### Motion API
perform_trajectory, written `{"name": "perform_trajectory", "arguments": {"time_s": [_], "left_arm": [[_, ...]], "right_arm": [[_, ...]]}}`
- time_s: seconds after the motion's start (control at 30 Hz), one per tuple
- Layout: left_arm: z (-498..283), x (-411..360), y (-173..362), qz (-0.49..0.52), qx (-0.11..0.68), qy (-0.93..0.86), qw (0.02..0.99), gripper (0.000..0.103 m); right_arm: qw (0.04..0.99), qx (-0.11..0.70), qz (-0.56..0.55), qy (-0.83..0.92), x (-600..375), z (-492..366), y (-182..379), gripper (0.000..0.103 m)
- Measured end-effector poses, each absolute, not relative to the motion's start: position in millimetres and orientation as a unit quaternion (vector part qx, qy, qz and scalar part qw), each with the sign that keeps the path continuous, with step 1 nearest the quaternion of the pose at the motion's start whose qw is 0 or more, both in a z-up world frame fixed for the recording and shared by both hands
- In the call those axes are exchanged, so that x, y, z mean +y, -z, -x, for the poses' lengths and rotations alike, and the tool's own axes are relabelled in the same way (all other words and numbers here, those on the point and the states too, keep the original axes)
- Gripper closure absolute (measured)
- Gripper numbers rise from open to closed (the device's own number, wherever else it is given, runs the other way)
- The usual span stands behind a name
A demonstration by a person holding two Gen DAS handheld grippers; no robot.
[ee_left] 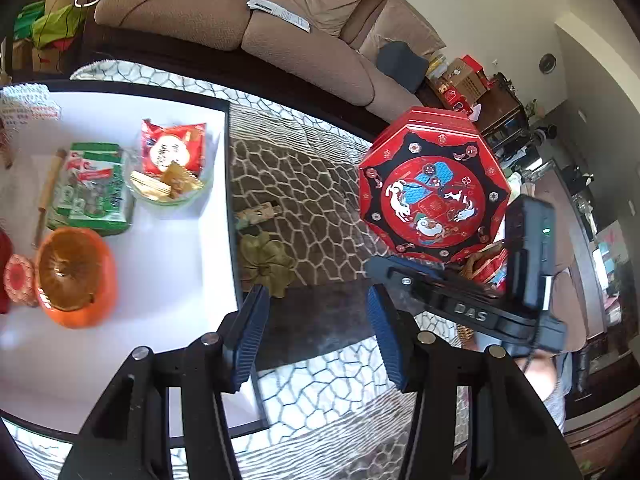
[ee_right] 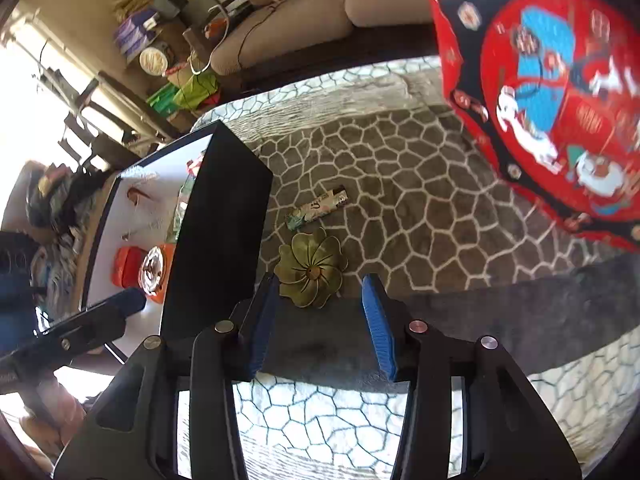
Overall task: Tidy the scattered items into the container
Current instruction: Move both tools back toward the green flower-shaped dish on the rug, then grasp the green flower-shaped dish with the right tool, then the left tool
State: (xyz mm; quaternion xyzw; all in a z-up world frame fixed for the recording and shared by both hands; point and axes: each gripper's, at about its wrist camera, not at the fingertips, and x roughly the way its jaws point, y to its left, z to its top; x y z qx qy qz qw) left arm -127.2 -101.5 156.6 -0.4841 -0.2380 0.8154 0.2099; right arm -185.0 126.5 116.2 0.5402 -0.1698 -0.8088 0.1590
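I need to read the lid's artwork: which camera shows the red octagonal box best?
The left wrist view: the red octagonal box sits whole and sharp. The right wrist view shows it blurred and cut off by the frame edge.

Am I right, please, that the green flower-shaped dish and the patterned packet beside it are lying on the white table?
Not quite: the green flower-shaped dish and the patterned packet lie on the patterned rug, beside the white table, as the right wrist view shows.
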Motion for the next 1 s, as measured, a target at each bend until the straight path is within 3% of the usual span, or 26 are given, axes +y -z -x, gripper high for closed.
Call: {"name": "perform_trajectory", "arguments": {"time_s": [0.17, 0.27, 0.4, 0.73, 0.9, 1.0], "left_arm": [[137, -73, -143, 0.487, -0.23, -0.823, 0.179, 0.051], [143, -69, -132, 0.491, -0.235, -0.822, 0.165, 0.051], [147, -61, -125, 0.498, -0.223, -0.822, 0.163, 0.051], [146, -55, -123, 0.496, -0.207, -0.827, 0.164, 0.051], [144, -54, -123, 0.496, -0.207, -0.827, 0.165, 0.051], [142, -54, -124, 0.496, -0.215, -0.825, 0.166, 0.051]], "right_arm": [[0.186, -0.231, -0.536, 0.79, 117, 203, -47, 0.08], [0.201, -0.245, -0.54, 0.78, 110, 214, -21, 0.081], [0.214, -0.26, -0.529, 0.779, 113, 219, -6, 0.087], [0.242, -0.287, -0.523, 0.765, 119, 219, 12, 0.086], [0.257, -0.289, -0.529, 0.755, 113, 220, 14, 0.1], [0.252, -0.3, -0.531, 0.751, 115, 213, 16, 0.101]]}}
